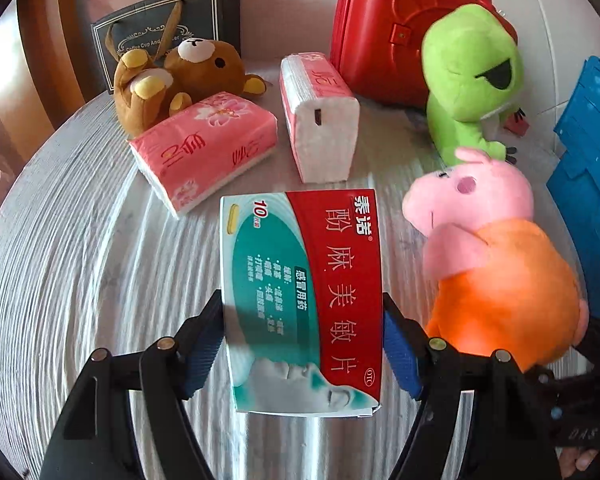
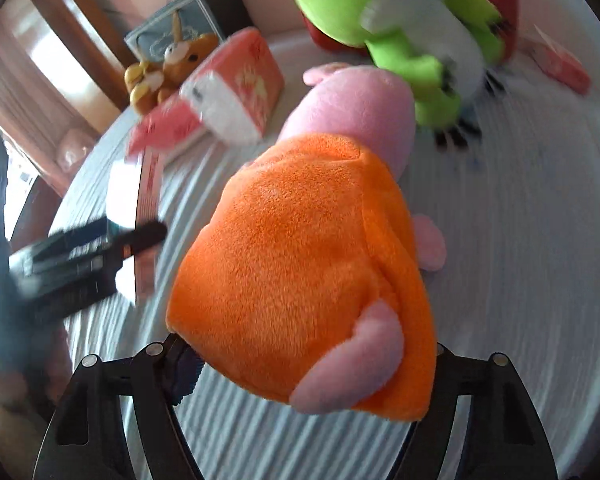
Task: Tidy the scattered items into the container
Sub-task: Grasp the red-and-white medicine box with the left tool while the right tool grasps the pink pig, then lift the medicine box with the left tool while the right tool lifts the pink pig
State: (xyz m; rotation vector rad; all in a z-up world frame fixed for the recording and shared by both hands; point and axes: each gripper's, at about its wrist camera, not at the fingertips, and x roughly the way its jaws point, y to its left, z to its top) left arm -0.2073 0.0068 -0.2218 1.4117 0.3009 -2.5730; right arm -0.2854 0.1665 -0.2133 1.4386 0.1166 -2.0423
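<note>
Table: round white top [image 1: 80, 260], toys and tissue packs scattered.
Left gripper [image 1: 304, 340]: clenched on medicine box [image 1: 300, 300].
Right gripper [image 2: 312, 364]: pig plush [image 2: 300, 248] between its jaws, gripped.
Blue crate [image 1: 588, 184]: right of left gripper.

The medicine box [image 1: 304, 300] reads "10" and "OTC"; the dark bag [image 1: 168, 24] "Coffee Cup".

Three plush toys [image 1: 488, 256], two tissue packs [image 1: 204, 148], one medicine box [image 1: 304, 300].
</note>
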